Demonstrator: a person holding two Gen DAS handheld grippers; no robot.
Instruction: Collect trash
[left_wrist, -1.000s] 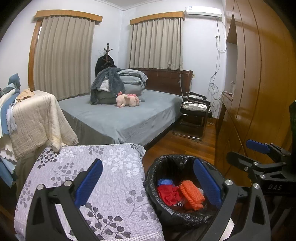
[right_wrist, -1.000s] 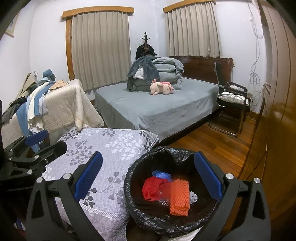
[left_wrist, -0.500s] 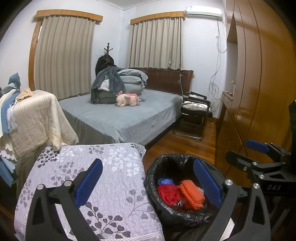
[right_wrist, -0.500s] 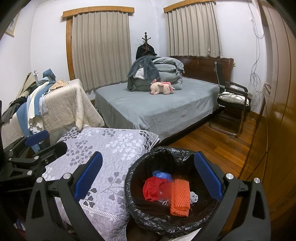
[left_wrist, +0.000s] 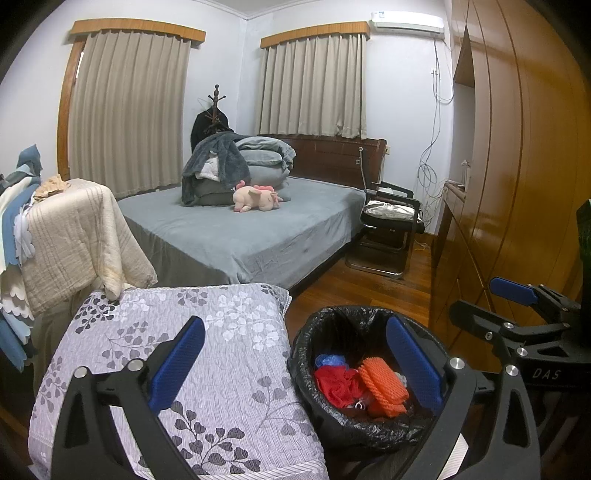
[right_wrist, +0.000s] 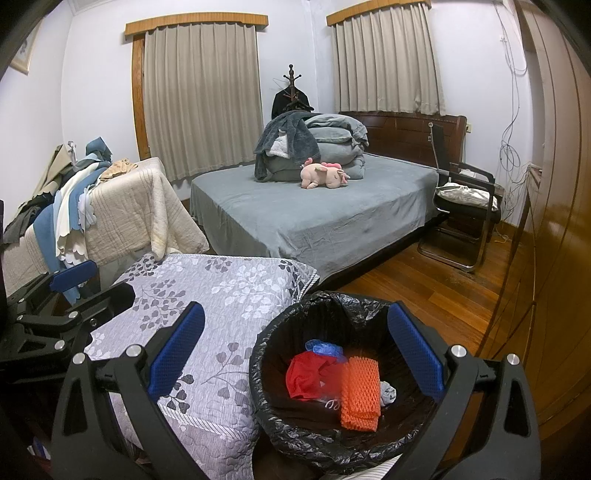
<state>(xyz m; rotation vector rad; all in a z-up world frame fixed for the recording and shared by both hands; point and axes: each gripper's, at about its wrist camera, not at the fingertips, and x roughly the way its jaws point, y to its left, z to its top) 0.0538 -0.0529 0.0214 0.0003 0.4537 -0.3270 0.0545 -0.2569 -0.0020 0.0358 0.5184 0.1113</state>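
Bedding in a grey leaf print lies just left of the black-lined trash bin on the wood floor. Inside sit an orange mesh sleeve, red crumpled trash and a blue scrap. Left gripper and right gripper hover above, jaws wide, holding nothing.

A bed with a grey cover stands under curtained windows, bearing a pile of folded grey bedding and a pink plush toy just in front of it. A coat stand rises behind the pile. Beside the bed sits a black chair on the wooden floor. A floral quilt lies nearest, a beige blanket draped behind it. A wooden wardrobe fills the right wall.
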